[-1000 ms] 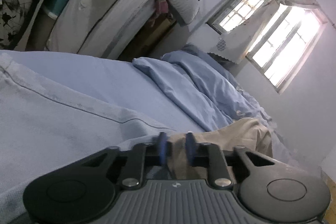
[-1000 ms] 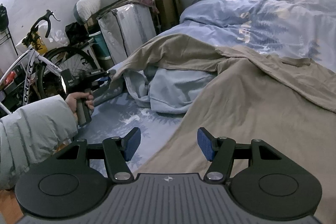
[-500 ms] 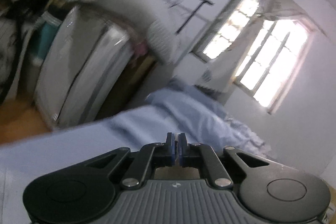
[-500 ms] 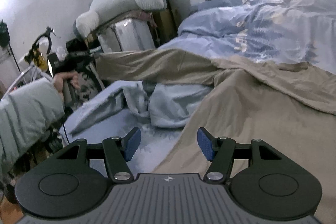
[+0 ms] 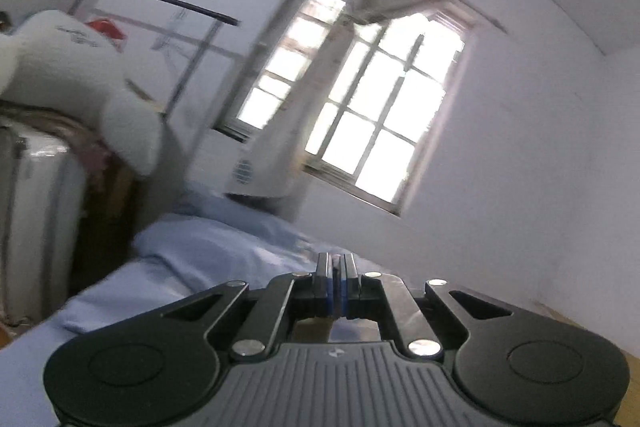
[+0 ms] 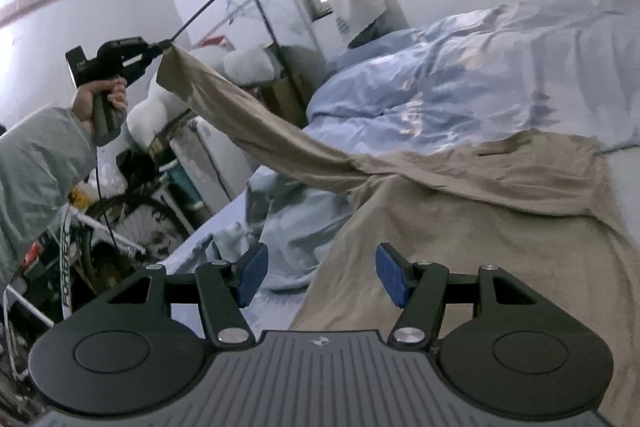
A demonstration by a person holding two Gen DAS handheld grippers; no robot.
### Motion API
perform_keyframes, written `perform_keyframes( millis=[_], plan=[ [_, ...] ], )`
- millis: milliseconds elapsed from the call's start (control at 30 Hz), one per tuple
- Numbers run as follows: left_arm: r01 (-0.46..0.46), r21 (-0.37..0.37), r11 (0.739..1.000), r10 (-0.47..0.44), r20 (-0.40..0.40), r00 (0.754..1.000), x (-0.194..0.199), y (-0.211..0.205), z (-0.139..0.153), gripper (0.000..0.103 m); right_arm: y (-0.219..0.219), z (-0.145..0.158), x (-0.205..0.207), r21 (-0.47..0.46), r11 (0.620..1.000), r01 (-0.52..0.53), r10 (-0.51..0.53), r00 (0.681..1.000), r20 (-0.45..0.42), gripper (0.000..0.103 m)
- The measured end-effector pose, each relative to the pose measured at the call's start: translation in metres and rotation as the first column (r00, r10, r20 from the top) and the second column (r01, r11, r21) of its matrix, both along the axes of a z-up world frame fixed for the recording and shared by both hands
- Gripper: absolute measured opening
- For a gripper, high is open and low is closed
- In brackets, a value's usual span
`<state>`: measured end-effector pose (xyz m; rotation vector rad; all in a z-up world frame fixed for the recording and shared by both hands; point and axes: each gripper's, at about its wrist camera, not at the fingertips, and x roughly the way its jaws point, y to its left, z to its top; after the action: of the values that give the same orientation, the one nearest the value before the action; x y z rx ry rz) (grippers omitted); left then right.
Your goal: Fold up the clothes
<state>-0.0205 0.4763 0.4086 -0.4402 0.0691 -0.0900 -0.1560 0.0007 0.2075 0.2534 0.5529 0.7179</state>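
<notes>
While left gripper clamped the tan trousers' leg end, leg ran down-right; right gripper gaped empty above them.

Trouser leg now high in left tongs
</notes>
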Motion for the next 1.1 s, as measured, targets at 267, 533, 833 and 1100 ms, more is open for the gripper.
perform_keyframes(
  millis=[267, 533, 833, 1100],
  plan=[
    [0.134, 0.055, 0.989, -0.131, -0.064, 0.989, 0.074, -0.144, 0.005, 0.001, -0.079, -0.009, 0.002, 0.047, 0.997, 0.064, -0.062, 0.998, -0.026, 0.062],
    [0.259, 0.090, 0.962, -0.245, -0.139, 0.959, 0.138, -0.292, -0.021, 0.001, -0.144, -0.037, 0.006, 0.093, 0.993, 0.070, -0.067, 0.997, -0.026, 0.065],
    [0.421, 0.169, 0.891, -0.351, -0.329, 0.876, 0.204, -0.449, -0.123, 0.001, -0.204, -0.078, 0.010, 0.230, 0.965, 0.125, -0.106, 0.990, -0.093, 0.065],
    [0.507, 0.249, 0.825, -0.301, -0.567, 0.767, 0.255, -0.529, -0.265, 0.001, -0.232, -0.085, 0.013, 0.286, 0.942, 0.178, -0.153, 0.982, -0.107, 0.065]
  ],
)
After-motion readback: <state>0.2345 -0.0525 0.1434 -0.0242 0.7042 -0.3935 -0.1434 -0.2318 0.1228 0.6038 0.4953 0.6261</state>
